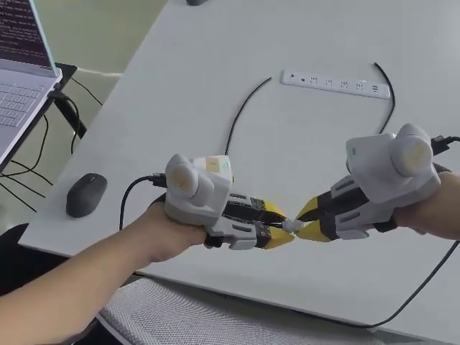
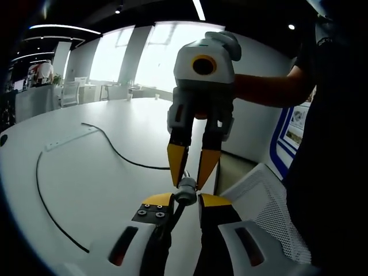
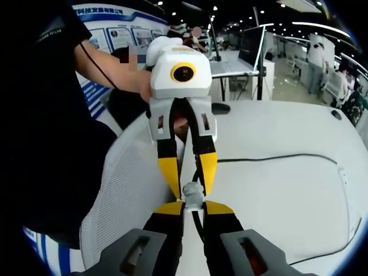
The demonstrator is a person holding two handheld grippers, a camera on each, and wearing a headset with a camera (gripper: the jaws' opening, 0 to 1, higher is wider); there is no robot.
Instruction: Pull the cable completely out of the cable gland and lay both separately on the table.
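Above the near edge of the table (image 1: 180, 86), the right gripper (image 1: 300, 223) seems to pinch the small, hard, light gland (image 1: 292, 225) and the left gripper (image 1: 287, 229) the thin, limp cable (image 2: 174, 215) just behind it, good holds for a straight pull.

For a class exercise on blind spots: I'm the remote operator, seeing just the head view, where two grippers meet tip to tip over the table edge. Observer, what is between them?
Observer: A small grey cable gland, ring-shaped in the left gripper view; the right gripper's jaws pinch it.
Operator: Is the cable out?
Observer: No. A black cable runs from the gland back between the left gripper's shut jaws.
Operator: And the gland's other side?
Observer: The right gripper view shows black cable leaving it there too.
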